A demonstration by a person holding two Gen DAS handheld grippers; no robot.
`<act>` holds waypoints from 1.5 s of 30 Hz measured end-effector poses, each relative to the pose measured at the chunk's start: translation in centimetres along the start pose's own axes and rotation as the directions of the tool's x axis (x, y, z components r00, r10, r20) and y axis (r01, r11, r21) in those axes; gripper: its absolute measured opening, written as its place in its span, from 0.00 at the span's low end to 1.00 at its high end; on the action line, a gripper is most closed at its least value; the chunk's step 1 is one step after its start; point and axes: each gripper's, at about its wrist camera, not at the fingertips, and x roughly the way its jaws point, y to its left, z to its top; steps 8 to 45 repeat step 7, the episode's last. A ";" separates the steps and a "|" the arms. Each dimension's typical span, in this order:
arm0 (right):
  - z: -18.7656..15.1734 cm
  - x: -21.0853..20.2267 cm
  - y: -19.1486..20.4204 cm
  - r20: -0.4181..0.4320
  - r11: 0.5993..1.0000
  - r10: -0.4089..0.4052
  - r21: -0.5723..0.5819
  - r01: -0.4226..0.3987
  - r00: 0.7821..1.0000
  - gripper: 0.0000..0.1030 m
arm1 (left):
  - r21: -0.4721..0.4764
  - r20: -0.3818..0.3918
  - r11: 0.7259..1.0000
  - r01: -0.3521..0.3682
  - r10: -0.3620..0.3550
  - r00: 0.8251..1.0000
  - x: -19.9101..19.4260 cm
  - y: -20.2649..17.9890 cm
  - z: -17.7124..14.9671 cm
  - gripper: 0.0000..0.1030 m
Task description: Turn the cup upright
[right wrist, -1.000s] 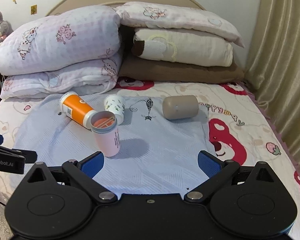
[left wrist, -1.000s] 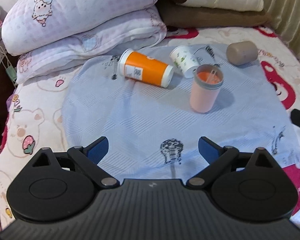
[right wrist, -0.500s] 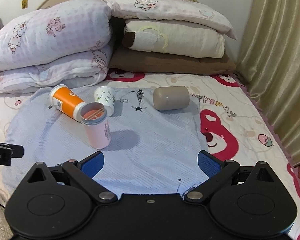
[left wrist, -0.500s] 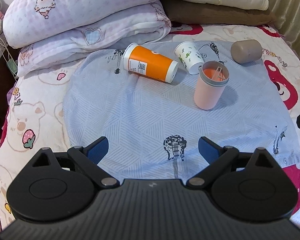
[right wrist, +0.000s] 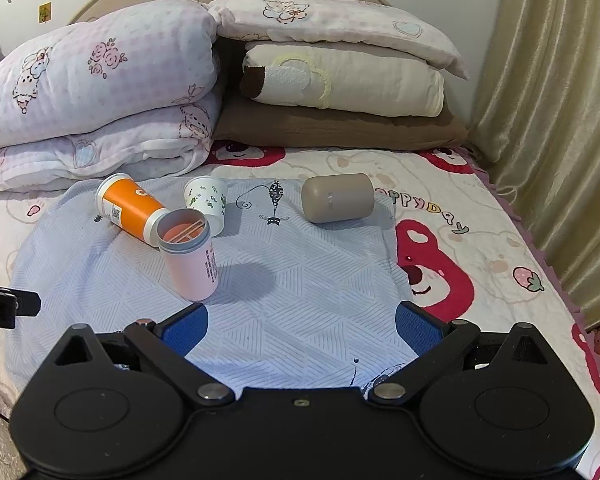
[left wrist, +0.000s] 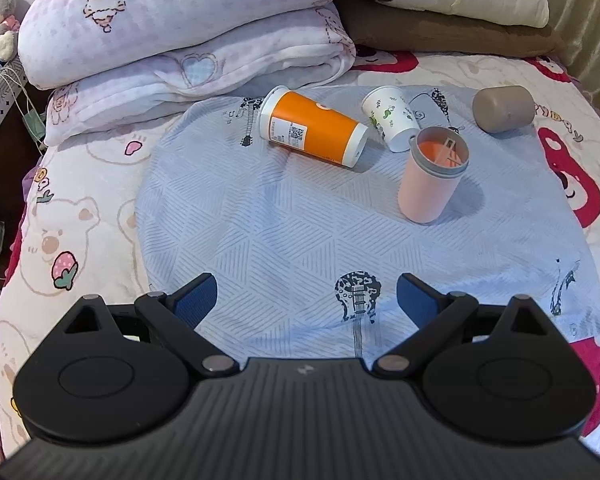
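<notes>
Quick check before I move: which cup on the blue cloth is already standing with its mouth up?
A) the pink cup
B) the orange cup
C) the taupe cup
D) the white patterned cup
A: the pink cup stands mouth up, while the other three lie on their sides.

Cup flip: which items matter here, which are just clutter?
Job:
orange cup, on its side
white cup, on its side
taupe cup, on its side
pink cup, already upright
left claw and right claw, open, empty

Clutter:
pillows
blue cloth
curtain
</notes>
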 end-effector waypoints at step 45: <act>-0.1 0.0 -0.1 0.002 1.000 -0.004 -0.001 0.004 1.000 0.99 | 0.002 0.000 1.000 -0.004 0.004 1.000 0.0 -0.1 -0.1 0.95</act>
